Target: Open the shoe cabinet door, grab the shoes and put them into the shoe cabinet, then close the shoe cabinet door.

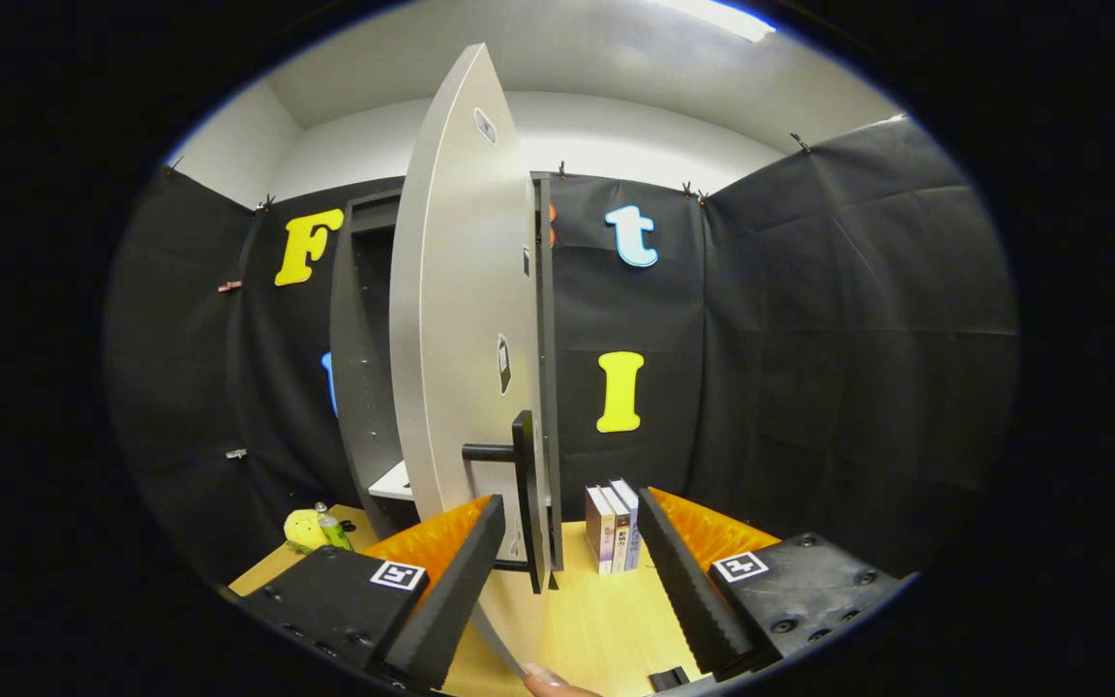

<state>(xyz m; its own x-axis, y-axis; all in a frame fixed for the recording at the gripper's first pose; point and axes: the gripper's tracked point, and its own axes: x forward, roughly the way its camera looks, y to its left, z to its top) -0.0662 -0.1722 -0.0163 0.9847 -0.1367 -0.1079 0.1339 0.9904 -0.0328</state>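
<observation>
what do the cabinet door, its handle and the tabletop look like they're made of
Cabinet door: smooth matte pale grey panel, probably laminated board or painted metal; even soft sheen, no grain.
Handle: matte black bar, likely metal or plastic; it stands between the open claw fingers, untouched.
Tabletop: light wood or wood-look laminate; faint grain shows.

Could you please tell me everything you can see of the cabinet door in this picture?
The pale grey, smooth-faced shoe cabinet door stands upright and swung open toward the camera, seen nearly edge-on, with the dark cabinet body and its open interior behind it. A black bar handle stands out from it low down, near its free edge. Small dark fittings dot its face. The open gripper straddles the door's edge, the handle between the fingers; neither finger clearly presses it. A fingertip touches the bottom corner.
</observation>
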